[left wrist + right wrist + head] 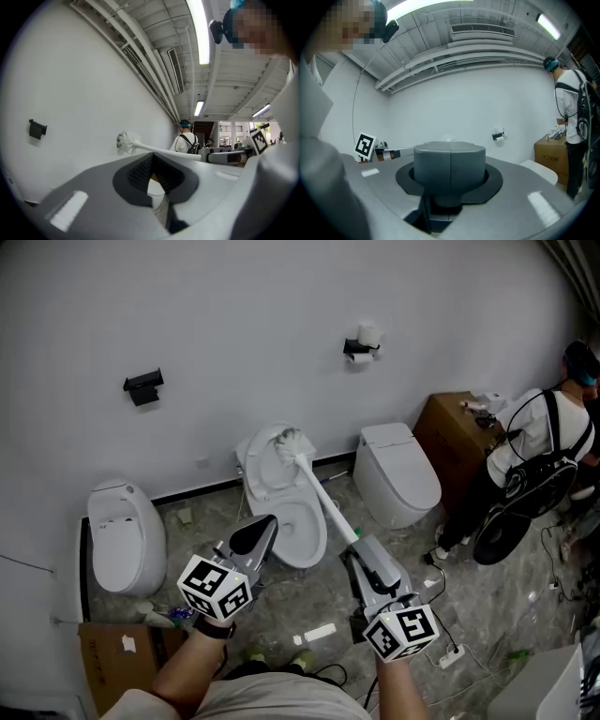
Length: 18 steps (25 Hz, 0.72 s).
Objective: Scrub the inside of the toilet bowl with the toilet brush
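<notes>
Leftmost, the left gripper [255,538] hung by the front-left edge of the toilet bowl [322,538], jaws pressed together with nothing between them. The toilet brush [319,488] slanted up out of the bowl, bristle head in front of the raised lid [262,465]. Its handle end was pinched between the closed jaws of the right gripper [361,549], right of the bowl.

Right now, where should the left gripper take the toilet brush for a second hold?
Grip the toilet brush on its bare white shaft, between the bristle head and the right gripper, coming from the left. The shaft is thin, straight and slanted over the toilet bowl, so set the fingers across it.
</notes>
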Tool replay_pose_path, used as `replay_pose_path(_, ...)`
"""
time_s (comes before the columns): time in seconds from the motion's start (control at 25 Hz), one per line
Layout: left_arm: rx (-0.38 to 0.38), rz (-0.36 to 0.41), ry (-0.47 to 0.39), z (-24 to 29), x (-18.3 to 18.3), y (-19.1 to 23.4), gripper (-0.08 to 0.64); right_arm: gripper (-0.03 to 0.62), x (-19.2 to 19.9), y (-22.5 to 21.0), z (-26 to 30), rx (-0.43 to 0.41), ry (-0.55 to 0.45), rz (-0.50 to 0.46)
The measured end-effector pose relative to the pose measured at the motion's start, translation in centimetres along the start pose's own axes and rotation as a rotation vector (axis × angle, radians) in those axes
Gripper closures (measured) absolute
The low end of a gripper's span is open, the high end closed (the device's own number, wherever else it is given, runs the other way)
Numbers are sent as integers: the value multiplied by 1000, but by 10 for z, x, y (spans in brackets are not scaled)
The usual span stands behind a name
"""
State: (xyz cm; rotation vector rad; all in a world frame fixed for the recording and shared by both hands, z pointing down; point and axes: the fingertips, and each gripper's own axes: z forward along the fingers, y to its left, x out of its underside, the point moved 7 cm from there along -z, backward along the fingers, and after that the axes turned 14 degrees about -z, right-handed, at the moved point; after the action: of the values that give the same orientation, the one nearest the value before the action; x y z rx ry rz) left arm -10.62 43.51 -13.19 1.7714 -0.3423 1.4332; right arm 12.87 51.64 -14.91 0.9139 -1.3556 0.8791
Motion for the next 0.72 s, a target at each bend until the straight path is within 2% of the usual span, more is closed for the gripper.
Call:
replay_pose_path(0.24,-28,9,-25,-2,3,7,555,430,16,-16,-10,7,11,78)
replay_pose_path(0.72,-79,31,-54,1,27,-10,555,430,42,-37,-27,-43,21,136)
